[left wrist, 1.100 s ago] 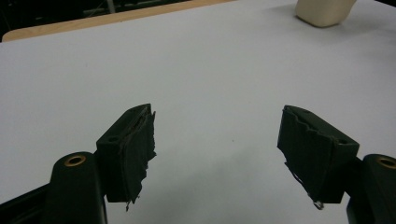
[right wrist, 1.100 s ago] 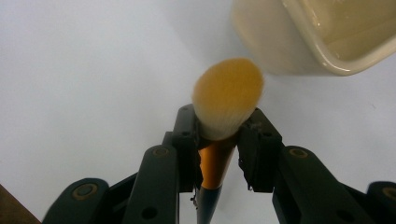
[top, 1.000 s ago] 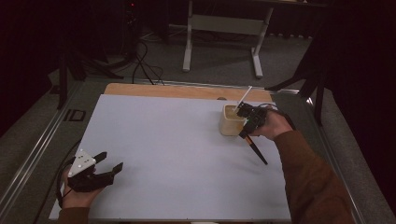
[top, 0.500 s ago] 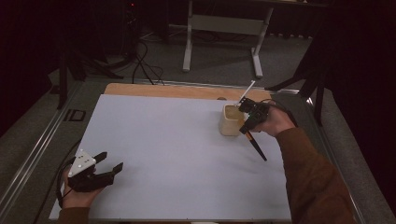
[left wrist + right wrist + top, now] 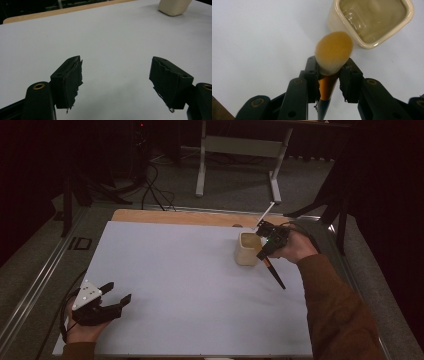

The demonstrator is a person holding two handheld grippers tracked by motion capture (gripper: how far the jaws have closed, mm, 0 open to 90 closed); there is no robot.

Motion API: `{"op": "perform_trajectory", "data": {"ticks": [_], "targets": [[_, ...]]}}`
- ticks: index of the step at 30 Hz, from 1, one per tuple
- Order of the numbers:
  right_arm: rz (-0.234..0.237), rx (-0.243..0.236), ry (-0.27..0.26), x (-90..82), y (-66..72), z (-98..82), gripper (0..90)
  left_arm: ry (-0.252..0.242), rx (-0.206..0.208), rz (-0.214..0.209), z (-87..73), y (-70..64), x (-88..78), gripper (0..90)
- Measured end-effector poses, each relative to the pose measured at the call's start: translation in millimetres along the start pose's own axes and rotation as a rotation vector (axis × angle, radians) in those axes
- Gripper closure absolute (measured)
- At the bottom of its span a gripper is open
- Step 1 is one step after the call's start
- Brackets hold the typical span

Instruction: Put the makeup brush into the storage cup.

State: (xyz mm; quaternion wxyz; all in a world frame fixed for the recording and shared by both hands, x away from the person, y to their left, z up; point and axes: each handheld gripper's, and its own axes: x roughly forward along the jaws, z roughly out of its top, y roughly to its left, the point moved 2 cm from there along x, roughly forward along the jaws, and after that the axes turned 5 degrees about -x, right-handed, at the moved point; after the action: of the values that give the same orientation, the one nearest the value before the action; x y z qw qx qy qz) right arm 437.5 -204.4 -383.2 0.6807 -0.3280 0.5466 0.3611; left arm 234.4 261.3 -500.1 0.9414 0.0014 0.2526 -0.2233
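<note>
A brush (image 5: 333, 53) is shown clamped in the right claw (image 5: 329, 75), the pads pressed on the gold ferrule just below the bristles. In the right claw's own view the bristle head points toward the bench (image 5: 175, 270), just beside the near rim of a cream cup (image 5: 374, 22) and not yet over its opening. In the high view the dark handle is seen trailing from the claw toward the person, tip near the bench, while the right hand (image 5: 295, 247) is held just beside the cup, at the far right of the white surface. The cup stands upright; its inside appears bare, though the bottom is blurred.

The left claw (image 5: 117, 292) is rested at the near left corner, well apart from the cup, its jaws spread with nothing between them.

The step in hand is judged to be the carrying of the brush to the cup, with the placing not yet done. The next move is judged to call for the brush to be brought over the opening and its leading end aimed inside the rim, so that the cup's wall is not struck and the cup is not tipped. Which end is meant to go in first cannot be told. Only then should the pads be parted, once the brush is borne by the cup. No part is expected of the left claw unless the cup needs steadying.
</note>
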Motion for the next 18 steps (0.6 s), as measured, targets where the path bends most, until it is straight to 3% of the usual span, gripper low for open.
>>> {"op": "perform_trajectory", "data": {"ticks": [18], "targets": [[-0.025,-0.004,0.000,-9.9,-0.2,5.2,69.6,-0.013,-0.003,0.022,0.4,1.7,-2.7,23.8]]}}
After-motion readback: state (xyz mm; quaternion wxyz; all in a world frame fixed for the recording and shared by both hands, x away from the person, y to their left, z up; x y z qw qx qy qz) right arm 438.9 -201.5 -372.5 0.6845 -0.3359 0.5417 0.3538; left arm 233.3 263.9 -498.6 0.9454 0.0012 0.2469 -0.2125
